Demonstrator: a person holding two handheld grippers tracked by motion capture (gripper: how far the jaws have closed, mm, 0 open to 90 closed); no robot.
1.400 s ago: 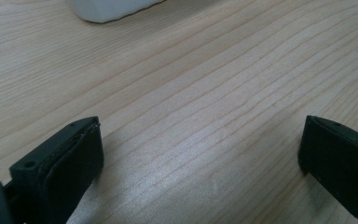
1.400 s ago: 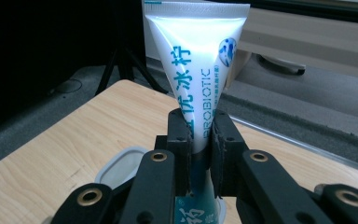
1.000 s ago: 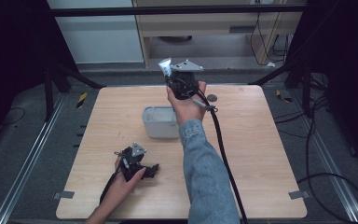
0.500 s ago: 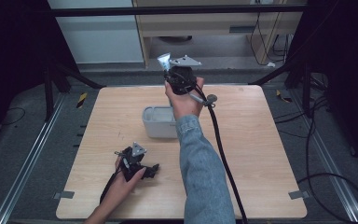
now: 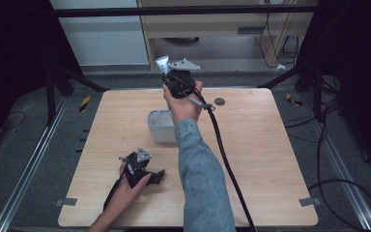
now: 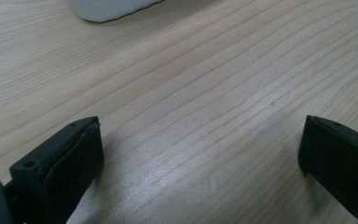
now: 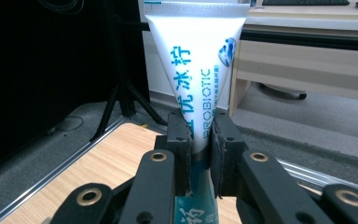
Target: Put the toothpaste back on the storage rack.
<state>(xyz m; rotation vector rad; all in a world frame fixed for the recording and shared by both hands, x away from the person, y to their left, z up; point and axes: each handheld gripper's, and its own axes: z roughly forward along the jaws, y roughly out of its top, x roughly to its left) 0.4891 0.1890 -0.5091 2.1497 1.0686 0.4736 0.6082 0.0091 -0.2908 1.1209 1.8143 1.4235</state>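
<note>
- While the right gripper (image 7: 200, 140) is lifted above the far part of the surface, its jaws are clamped on a white tube (image 7: 196, 60) printed with blue characters and the word PROBIOTIC.
- In the right gripper view the tube stands upright between the jaws, its flat crimped end on top and its lower part running down behind them.
- From the high view, the right gripper (image 5: 166, 72) is held up by the person's right hand (image 5: 183, 104), and the tube (image 5: 162, 63) sticks out at its far end, off the wood altogether.
- A denim sleeve (image 5: 200, 179) covers the right forearm, and a black cable (image 5: 227, 164) trails from the gripper back toward the near edge.
- Just below and to the left of that hand sits a pale grey tub (image 5: 158, 126) on the wooden surface (image 5: 270, 159).
- A small dark round spot (image 5: 219, 101) lies on the wood to the right of the hand.
- Near the front left, the left gripper (image 5: 157, 175) rests low on the surface in the person's left hand (image 5: 128, 186).
- In the left gripper view its jaws stand wide apart with bare wood grain between them, and a corner of the tub (image 6: 112, 8) shows at the top edge.
</note>
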